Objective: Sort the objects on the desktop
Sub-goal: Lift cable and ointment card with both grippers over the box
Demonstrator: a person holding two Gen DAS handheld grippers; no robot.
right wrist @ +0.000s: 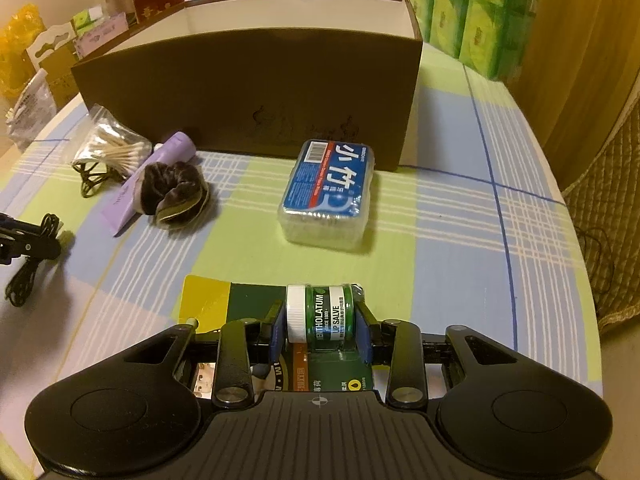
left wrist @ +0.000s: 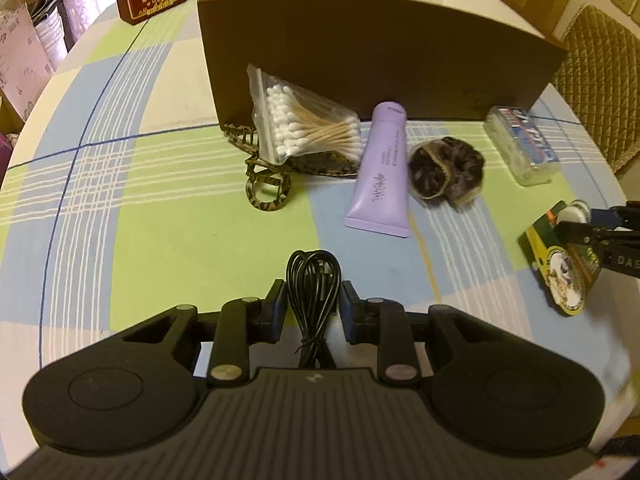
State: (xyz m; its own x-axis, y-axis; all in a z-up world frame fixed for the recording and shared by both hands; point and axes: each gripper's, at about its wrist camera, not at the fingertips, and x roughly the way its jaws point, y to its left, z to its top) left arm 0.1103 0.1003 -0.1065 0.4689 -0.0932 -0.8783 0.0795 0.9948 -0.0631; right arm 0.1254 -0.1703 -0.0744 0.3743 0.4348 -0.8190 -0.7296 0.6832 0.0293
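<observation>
My left gripper (left wrist: pixel 314 294) is shut on a coiled black cable (left wrist: pixel 314 272) just above the checked tablecloth; the right wrist view shows this gripper (right wrist: pixel 24 240) at the far left with the cable (right wrist: pixel 22 280) hanging from it. My right gripper (right wrist: pixel 322 314) is shut on a lip salve pack (right wrist: pixel 332 312), a green jar on a green and yellow card. The left wrist view shows the pack (left wrist: pixel 564 276) tilted off the table at the right. An open brown box (left wrist: pixel 360 52) stands behind.
In front of the box (right wrist: pixel 248 92) lie a bag of cotton swabs (left wrist: pixel 308 124), a leopard hair clip (left wrist: pixel 268 192), a purple tube (left wrist: pixel 382 172), a dark scrunchie (left wrist: pixel 448 172) and a blue floss box (right wrist: pixel 328 196). Green tissue packs (right wrist: pixel 472 8) stand back right.
</observation>
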